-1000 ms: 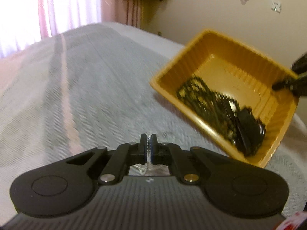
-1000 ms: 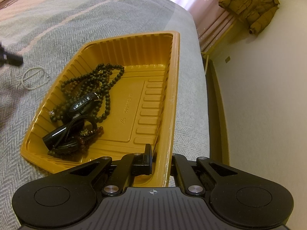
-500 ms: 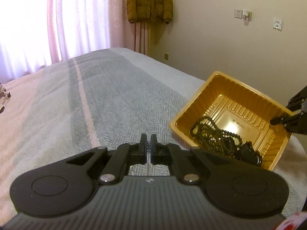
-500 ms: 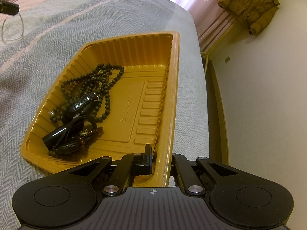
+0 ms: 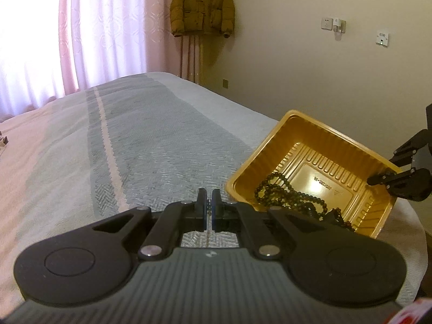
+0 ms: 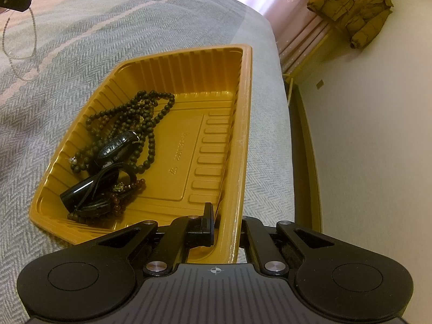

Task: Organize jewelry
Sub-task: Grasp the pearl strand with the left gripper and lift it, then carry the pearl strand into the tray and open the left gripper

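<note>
Pale bead chain lifted over the bed, tray pinched at its rim

The left gripper (image 5: 208, 207) is clamped on a pale bead chain (image 6: 34, 31) dangling above the grey bed (image 5: 151, 145). Further right, the right gripper (image 6: 224, 225) grips the wall of the yellow tray (image 6: 244, 124) holding dark bead necklaces (image 6: 140, 118).

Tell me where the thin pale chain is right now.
In the right wrist view the thin pale chain hangs at far upper left from the left tongs, above the grey bedspread, left of the yellow tray.
</note>
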Motion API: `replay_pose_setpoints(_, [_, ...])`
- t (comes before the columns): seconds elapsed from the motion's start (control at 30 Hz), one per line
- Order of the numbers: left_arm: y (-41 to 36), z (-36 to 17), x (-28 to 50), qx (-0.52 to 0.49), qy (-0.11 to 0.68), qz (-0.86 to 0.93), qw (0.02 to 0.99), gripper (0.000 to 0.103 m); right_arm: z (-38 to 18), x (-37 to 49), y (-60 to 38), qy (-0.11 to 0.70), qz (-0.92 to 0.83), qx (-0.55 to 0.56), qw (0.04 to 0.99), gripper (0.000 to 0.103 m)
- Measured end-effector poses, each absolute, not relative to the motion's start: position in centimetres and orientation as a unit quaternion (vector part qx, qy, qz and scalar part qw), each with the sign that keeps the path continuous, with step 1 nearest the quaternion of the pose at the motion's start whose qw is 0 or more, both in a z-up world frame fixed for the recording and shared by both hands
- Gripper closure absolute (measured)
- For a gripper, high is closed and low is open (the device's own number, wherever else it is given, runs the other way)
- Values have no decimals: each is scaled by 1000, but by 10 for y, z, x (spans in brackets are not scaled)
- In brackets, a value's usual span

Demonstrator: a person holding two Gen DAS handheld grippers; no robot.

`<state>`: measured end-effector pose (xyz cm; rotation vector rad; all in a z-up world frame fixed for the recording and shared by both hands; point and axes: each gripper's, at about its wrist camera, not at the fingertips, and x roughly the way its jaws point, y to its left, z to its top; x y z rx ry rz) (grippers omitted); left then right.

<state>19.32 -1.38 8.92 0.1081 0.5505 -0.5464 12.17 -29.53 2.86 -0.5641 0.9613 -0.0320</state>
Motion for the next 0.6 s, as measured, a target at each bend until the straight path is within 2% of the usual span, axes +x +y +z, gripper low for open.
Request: replay_pose_setpoints(0.6, [-111, 112, 185, 53, 249, -362, 897, 101, 29, 123, -297, 457, -15, -265, 849, 99])
